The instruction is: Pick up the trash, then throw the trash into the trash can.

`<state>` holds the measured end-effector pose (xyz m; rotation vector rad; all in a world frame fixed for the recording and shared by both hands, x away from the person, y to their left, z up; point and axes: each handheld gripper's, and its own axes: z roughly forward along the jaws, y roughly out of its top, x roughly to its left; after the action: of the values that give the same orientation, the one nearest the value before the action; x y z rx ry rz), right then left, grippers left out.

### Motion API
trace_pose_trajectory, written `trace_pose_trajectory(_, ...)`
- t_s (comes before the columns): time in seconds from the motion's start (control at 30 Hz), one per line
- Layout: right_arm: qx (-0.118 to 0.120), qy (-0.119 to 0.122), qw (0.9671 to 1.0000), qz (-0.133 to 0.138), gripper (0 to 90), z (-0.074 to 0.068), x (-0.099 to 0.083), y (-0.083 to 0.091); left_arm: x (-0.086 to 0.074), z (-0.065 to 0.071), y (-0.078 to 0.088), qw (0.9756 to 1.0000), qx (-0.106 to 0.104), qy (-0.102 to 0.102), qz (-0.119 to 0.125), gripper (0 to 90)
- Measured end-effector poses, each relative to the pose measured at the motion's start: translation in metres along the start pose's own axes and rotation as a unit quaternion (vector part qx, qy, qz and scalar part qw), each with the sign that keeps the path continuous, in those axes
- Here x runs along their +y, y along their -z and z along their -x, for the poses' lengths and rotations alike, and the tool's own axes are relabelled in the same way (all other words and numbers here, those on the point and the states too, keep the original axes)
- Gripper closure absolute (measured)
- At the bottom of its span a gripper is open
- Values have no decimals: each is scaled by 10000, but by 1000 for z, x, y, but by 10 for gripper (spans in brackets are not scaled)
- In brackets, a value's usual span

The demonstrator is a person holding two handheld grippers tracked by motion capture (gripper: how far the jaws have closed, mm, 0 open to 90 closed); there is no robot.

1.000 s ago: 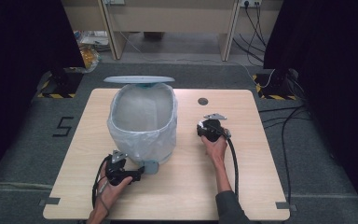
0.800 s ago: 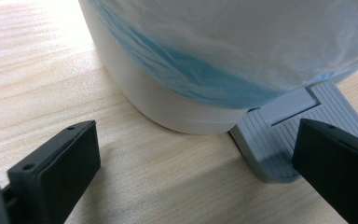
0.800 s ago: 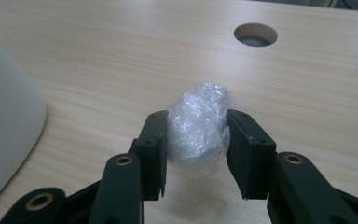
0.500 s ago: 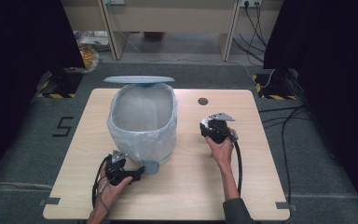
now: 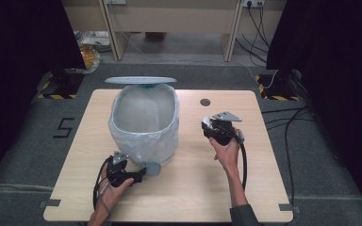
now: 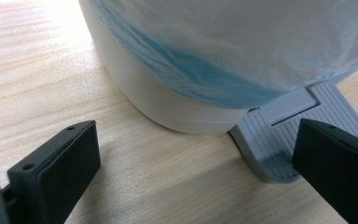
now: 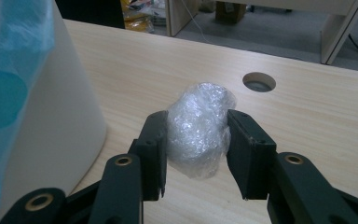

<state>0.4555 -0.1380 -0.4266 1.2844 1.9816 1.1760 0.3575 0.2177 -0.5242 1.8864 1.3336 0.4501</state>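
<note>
A white pedal bin (image 5: 143, 127) lined with a translucent bag stands on the wooden table (image 5: 264, 179), its lid (image 5: 140, 80) raised at the back. At the bin's near side lies my left gripper (image 5: 139, 174), low on the table. Its jaws are open, and the right-hand one rests over the grey ribbed pedal (image 6: 284, 140) at the bin's foot (image 6: 168, 107). To the right of the bin, my right gripper (image 5: 207, 127) is held above the table. In the right gripper view that gripper (image 7: 196, 140) is shut on a crumpled wad of clear plastic (image 7: 198, 121).
A round cable hole (image 5: 205, 102) sits in the table behind the right gripper. A black cable (image 5: 242, 160) trails along the right forearm. Beyond the far edge are desk legs, floor cables and dark curtains on both sides.
The right hand has lifted with the plastic wad held in its jaws and drifted slightly right. The left gripper, the bin and its lid have stayed put.
</note>
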Motion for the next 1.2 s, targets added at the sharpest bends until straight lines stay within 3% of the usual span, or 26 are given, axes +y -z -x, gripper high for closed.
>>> trace_pose_trajectory(0.27,49,-78,9999,132,597,1,4,11,0,0,0,10000,7,-6,4,1)
trace_pose_trajectory(0.47,55,30,9997,239,597,0,13,21,0,0,0,10000,-10,6,10,2)
trace_pose_trajectory(1.2,347,371,9970,579,597,-35,56,62,0,0,0,10000,-18,-4,1,4)
